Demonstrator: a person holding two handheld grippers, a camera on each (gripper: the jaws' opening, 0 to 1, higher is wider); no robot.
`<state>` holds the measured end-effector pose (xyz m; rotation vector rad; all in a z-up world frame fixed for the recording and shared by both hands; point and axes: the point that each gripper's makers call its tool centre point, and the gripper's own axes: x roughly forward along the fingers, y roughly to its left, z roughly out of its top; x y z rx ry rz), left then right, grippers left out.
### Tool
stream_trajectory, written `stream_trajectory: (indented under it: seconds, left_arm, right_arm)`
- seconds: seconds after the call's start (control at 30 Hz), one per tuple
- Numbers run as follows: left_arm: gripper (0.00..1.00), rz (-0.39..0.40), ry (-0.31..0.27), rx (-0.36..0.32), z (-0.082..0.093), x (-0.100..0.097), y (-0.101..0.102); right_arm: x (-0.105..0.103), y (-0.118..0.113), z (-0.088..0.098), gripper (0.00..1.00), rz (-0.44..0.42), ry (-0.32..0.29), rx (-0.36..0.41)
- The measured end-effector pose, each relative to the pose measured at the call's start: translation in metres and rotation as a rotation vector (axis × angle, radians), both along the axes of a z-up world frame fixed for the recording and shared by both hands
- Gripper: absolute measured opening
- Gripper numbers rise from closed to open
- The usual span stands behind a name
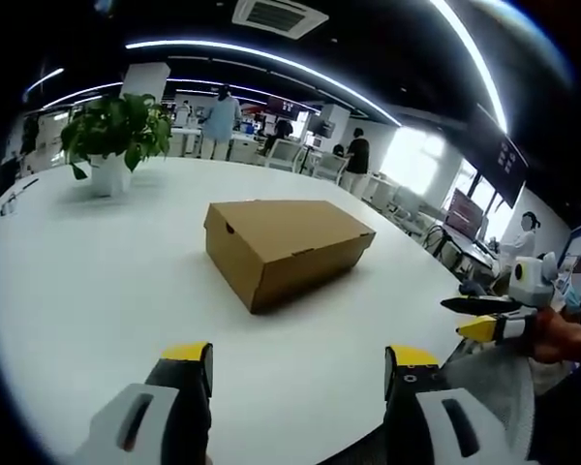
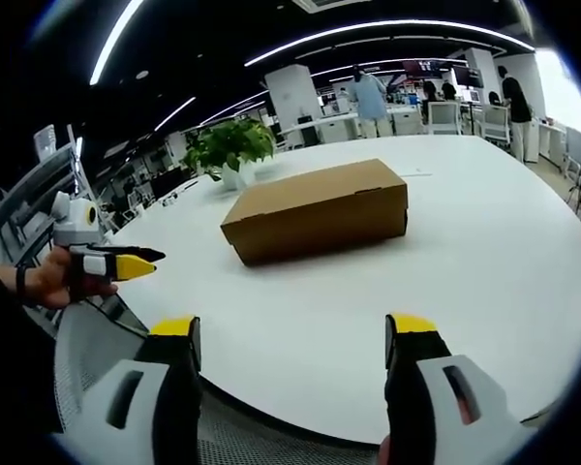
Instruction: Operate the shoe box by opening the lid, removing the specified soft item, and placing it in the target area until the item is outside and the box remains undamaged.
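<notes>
A brown cardboard shoe box (image 1: 286, 247) lies on the white table (image 1: 97, 281) with its lid down; the right gripper view has the shoe box (image 2: 320, 210) a little past the table's near edge. My left gripper (image 1: 298, 366) hangs open over the near part of the table, well short of the box, with nothing between its jaws. My right gripper (image 2: 292, 341) is open too, over the table's rim and empty. In the left gripper view the right gripper (image 1: 484, 318) comes in from the right, held by a hand. The left gripper (image 2: 126, 263) enters the right gripper view from the left.
A potted green plant (image 1: 116, 136) stands at the far side of the table, behind the box. A mesh chair back (image 2: 107, 378) sits below the table's near edge. Desks, chairs and several people fill the office beyond.
</notes>
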<state>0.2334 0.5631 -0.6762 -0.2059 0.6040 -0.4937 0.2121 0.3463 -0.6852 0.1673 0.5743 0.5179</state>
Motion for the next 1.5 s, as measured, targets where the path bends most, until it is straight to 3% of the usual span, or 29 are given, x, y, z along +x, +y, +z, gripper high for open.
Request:
stream_trajectory:
  seconds: [0.33,0.5,1.0,1.1,1.2,1.5]
  left_arm:
    - [0.74,0.046,0.017,-0.027,-0.003,0.013,0.008]
    - [0.74,0.048,0.020,-0.026,-0.006,0.024,0.009]
    - [0.73,0.012,-0.003,-0.014,-0.008,0.082,0.002]
    - [0.73,-0.003,-0.009,-0.013,-0.009,0.095,-0.005]
    - [0.71,-0.022,-0.011,0.006,-0.012,0.105,-0.013]
    - [0.70,-0.047,-0.010,0.009,-0.019,0.132,-0.033]
  right_arm:
    - [0.012,0.007,-0.010,0.75,0.052,0.030,-0.013]
    - [0.031,0.002,-0.014,0.75,0.060,0.039,-0.020]
    - [0.121,-0.020,-0.004,0.75,0.052,0.003,-0.025]
    - [0.143,-0.025,-0.004,0.75,0.045,-0.004,-0.024]
    - [0.163,-0.027,0.001,0.74,0.021,-0.009,0.029]
    - [0.214,-0.037,-0.008,0.72,0.004,0.011,0.017]
